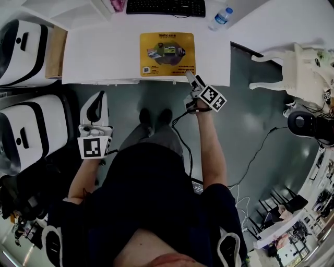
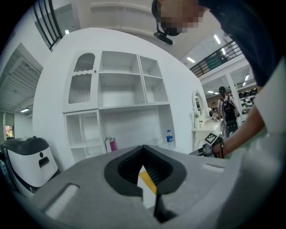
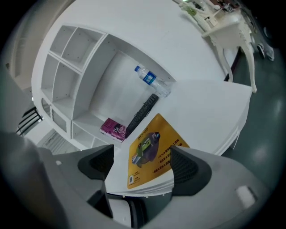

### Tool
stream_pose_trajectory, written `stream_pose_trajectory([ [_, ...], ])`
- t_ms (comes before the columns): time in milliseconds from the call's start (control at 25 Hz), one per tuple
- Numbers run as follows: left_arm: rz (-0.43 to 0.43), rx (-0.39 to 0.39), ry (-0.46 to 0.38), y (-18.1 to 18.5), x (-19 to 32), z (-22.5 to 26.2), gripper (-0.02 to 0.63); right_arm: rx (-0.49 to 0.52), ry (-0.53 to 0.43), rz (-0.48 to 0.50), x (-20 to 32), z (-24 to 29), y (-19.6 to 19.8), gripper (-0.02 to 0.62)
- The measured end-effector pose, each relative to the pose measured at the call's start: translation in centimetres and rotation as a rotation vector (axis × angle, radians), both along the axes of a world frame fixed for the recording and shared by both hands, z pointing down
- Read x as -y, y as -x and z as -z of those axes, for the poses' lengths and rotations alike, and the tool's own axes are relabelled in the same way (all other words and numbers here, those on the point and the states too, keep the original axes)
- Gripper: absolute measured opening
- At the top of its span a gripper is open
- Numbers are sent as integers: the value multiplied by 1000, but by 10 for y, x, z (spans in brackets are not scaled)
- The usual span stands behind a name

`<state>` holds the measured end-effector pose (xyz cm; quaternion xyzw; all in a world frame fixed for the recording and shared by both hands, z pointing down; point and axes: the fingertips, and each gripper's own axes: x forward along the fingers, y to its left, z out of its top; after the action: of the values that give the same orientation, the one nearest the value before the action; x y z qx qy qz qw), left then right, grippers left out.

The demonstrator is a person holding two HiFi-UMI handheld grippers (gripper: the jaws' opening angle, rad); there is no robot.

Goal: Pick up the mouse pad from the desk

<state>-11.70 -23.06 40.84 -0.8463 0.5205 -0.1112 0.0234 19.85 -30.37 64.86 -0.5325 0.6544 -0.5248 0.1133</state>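
Approach step is judged in hand. The mouse pad (image 1: pixel 167 55) lies flat on the white desk (image 1: pixel 99 52), untouched, close to its front edge. The right gripper (image 1: pixel 193 79) is held at that edge, jaws apart and empty. The left gripper (image 1: pixel 97 101) is kept low, jaws closed on nothing. Next, the thin near edge must be pinched. A keyboard (image 1: pixel 166 7) and water bottle (image 1: pixel 221 18) stand behind; white shelving (image 2: pixel 120 89) backs the desk.

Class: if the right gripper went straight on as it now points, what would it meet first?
Most likely the near edge of the yellow mouse pad, at the front rim of the white desk: the right gripper, jaws apart, frames that corner. Height is unclear, so the rim might come first.
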Motion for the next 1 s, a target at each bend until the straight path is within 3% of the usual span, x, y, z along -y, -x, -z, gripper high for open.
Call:
stream_pose_trajectory([
  [440,17,16,19,-3,15,-3,0,163,107,-119,11,-47,-25,394],
  [680,26,21,24,-2,20,-7,0,228,171,-129,8,-68,-27,393],
  [1000,38,25,29,-1,27,-11,2,293,189,-137,13,-73,-31,368],
])
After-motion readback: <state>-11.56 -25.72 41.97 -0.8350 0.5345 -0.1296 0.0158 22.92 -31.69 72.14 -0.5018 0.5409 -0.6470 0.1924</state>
